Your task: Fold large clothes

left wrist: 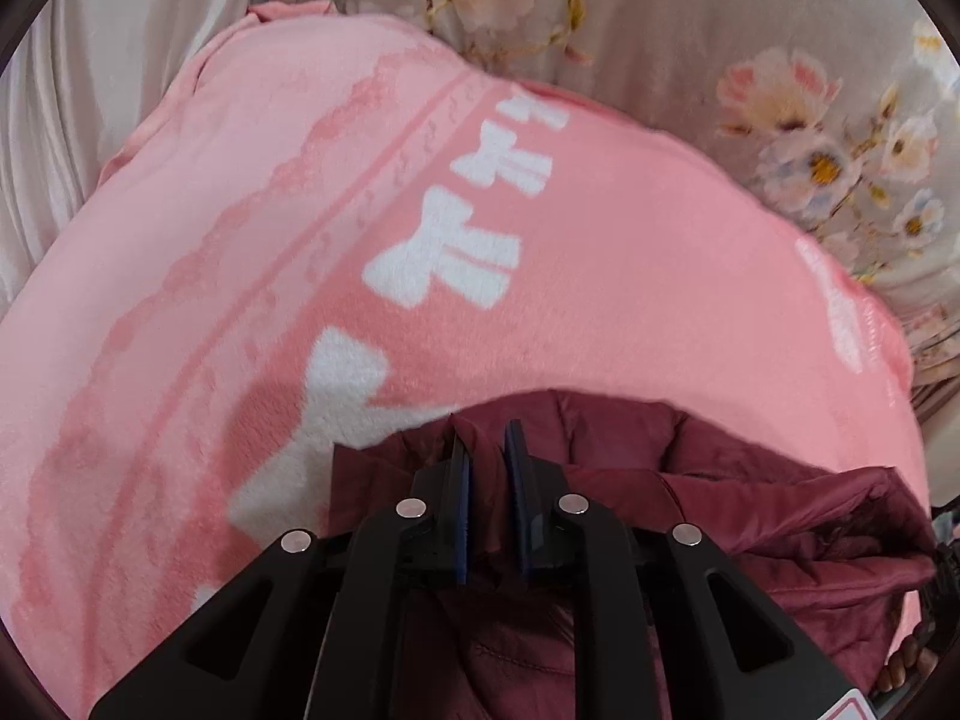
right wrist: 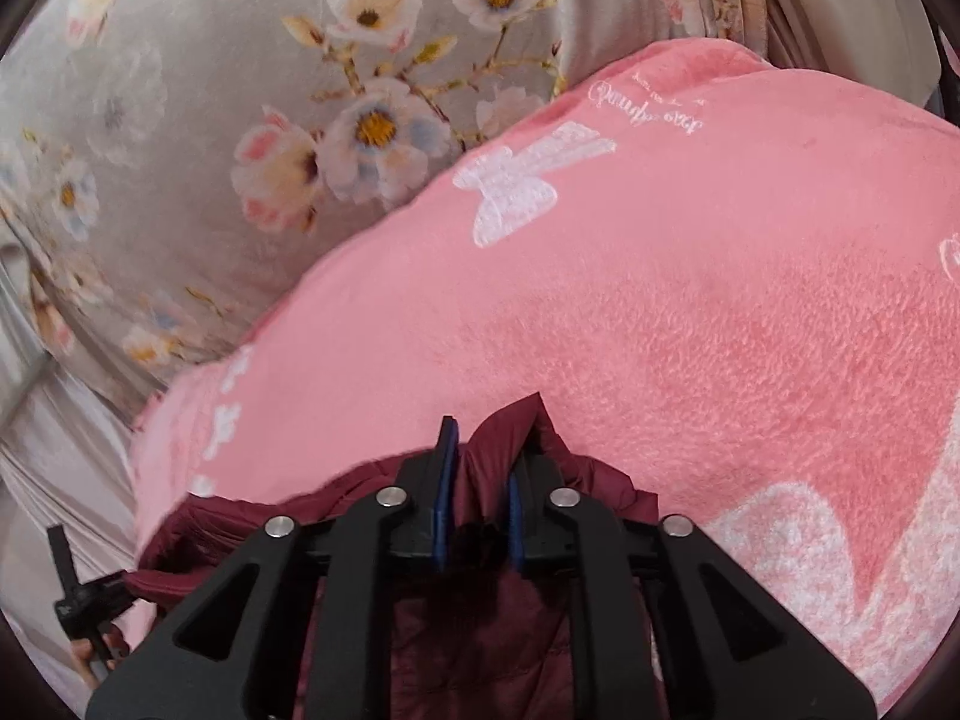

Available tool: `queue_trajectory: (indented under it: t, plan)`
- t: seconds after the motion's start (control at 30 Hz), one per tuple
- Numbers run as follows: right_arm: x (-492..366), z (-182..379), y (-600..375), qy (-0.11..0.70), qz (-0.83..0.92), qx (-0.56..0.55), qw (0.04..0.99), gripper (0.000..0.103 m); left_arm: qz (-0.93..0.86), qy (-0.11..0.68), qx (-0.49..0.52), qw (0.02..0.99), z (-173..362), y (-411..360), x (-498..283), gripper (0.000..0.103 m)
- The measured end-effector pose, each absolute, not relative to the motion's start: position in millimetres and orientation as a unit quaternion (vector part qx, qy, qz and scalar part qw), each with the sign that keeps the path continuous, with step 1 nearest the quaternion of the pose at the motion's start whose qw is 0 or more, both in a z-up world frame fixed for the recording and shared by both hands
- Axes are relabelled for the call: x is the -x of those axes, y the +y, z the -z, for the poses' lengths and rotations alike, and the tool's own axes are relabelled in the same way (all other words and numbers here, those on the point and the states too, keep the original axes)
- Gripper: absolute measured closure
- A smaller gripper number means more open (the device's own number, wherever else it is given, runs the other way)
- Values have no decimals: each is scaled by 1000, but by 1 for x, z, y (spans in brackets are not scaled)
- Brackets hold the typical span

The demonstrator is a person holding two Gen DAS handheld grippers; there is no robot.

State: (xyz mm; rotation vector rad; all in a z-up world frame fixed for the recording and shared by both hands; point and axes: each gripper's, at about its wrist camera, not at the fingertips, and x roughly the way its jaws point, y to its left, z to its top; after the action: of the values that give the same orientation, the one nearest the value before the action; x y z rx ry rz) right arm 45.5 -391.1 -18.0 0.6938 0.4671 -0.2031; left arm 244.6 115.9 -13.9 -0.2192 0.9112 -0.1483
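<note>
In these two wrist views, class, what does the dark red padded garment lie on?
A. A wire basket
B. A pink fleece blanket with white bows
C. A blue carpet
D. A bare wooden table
B: the dark red garment rests on the pink fleece blanket patterned with white bows.

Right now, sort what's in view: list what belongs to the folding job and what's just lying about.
Belongs to the job:
- maroon puffer jacket
- left hand-held gripper, jacket fabric between its pads
- right hand-held gripper, jacket fabric between its pads

Just lying about:
- pink fleece blanket with white bows, under the jacket
- grey floral bedsheet
</note>
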Motion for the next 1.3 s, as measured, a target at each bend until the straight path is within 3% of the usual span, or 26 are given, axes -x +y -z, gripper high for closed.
queue_trajectory:
  t: [0.1,0.13,0.17,0.23,0.3,0.47,0.7,0.8,0.83,0.87,0.9,1.07,1.3]
  plan:
    - [-24,-14,-379,182,116,-301,929,66,81,405,124,902,-16,128,-235,88]
    - [-19,-23,-375,168,123,-284,936,53,75,390,122,910,-27,130,-232,86]
    - [-13,-33,-368,153,129,-262,944,47,54,367,112,922,-39,132,-227,61]
    - [-8,-46,-356,146,138,-231,952,47,-3,308,84,948,-59,134,-216,35]
    - [-14,-52,-341,168,119,-213,955,47,-18,286,64,956,-72,132,-211,35]
    - [-50,-40,-281,243,43,-163,955,50,77,339,34,937,-73,89,-192,37]
    - [-113,3,-198,357,-16,-75,931,53,162,413,-48,895,-14,-15,-175,38]
    - [-137,26,-186,398,4,-44,916,73,168,447,-55,877,13,-37,-184,40]
    - [-141,30,-187,406,2,-49,913,91,167,454,-55,874,18,-39,-186,41]
    - [-145,33,-190,411,-1,-58,910,100,162,460,-56,871,23,-41,-189,42]
    - [-145,32,-193,407,-4,-64,911,102,158,462,-57,871,23,-41,-192,42]
    - [-152,9,-206,370,-4,-99,924,103,150,454,-55,877,14,-45,-208,42]
    - [-179,54,-211,407,15,-122,905,103,121,451,-53,883,42,-55,-228,40]
